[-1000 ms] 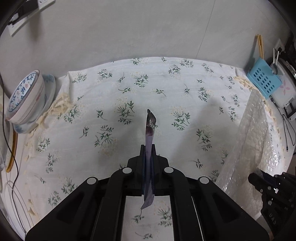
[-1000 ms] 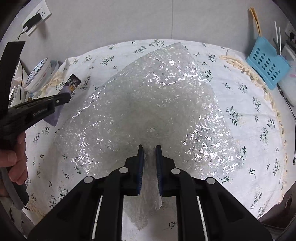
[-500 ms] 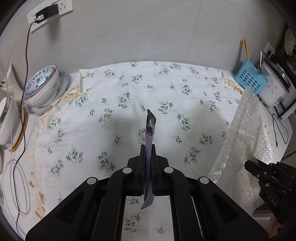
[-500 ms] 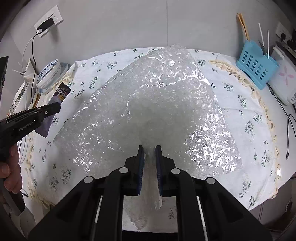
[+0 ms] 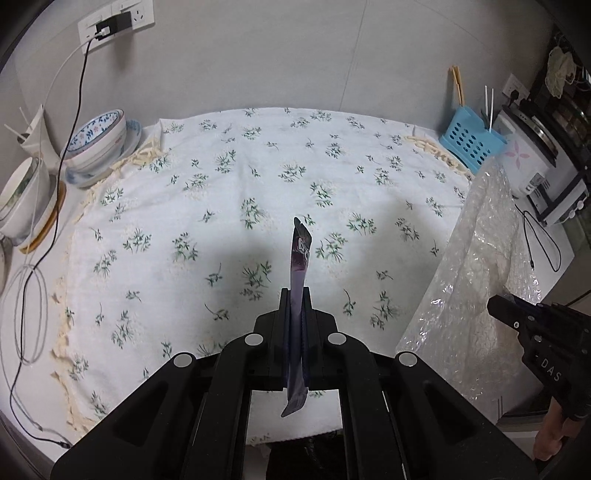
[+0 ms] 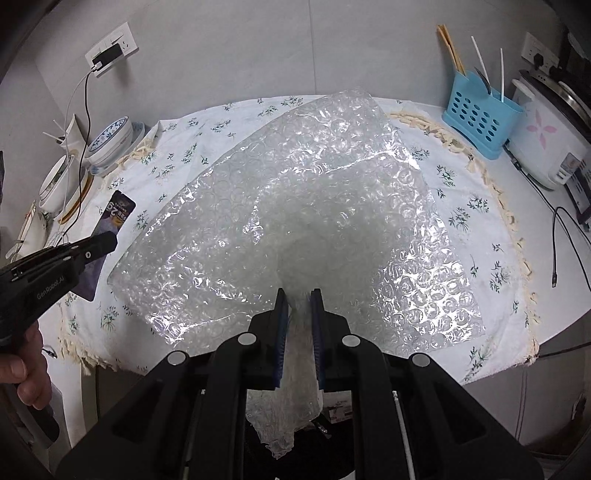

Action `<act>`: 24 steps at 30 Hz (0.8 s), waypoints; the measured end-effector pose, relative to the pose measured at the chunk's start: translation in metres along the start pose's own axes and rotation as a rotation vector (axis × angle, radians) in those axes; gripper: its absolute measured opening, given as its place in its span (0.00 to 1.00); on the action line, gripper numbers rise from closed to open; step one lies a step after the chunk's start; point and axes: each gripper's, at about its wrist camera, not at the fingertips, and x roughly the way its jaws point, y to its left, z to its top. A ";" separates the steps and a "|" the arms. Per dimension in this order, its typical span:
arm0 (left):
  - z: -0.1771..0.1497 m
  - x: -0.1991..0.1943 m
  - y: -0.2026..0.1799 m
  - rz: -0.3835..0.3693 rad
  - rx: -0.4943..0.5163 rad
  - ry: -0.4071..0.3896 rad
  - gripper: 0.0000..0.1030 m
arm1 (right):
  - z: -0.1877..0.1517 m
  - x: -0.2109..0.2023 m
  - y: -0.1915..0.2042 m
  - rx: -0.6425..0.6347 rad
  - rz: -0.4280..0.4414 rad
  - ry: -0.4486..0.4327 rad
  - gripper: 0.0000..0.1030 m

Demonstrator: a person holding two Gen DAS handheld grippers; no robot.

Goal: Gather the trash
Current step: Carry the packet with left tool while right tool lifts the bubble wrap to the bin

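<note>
My left gripper (image 5: 294, 295) is shut on a thin purple snack wrapper (image 5: 301, 251), which stands edge-on above the floral tablecloth (image 5: 221, 184). The right wrist view shows the same wrapper (image 6: 120, 212) flat-on at the left, pinched by the left gripper (image 6: 107, 242) with a hand behind it. My right gripper (image 6: 297, 295) is shut on a bunched edge of a large clear bubble wrap sheet (image 6: 295, 203), which hangs lifted over the table. In the left wrist view the bubble wrap (image 5: 480, 258) drapes at the right, with the right gripper (image 5: 496, 306) below it.
Stacked patterned bowls (image 5: 98, 136) sit at the table's left end beside loose cables (image 5: 29, 295). A blue utensil caddy (image 5: 471, 138) and a white rice cooker (image 5: 532, 162) stand at the right. A wall socket with a charger (image 5: 110, 26) is behind. The table's front edge lies just below both grippers.
Both grippers have pulled back and risen from the table, carrying the wrapper and the bubble wrap. More of the table, its front edge and the wall now show.
</note>
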 end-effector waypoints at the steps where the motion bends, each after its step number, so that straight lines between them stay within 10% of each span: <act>1: -0.006 -0.002 -0.003 -0.001 -0.001 0.001 0.03 | -0.005 -0.004 -0.002 0.000 0.000 0.000 0.11; 24: -0.132 -0.007 -0.076 -0.039 -0.017 0.079 0.03 | -0.123 -0.025 -0.060 -0.015 0.017 0.055 0.11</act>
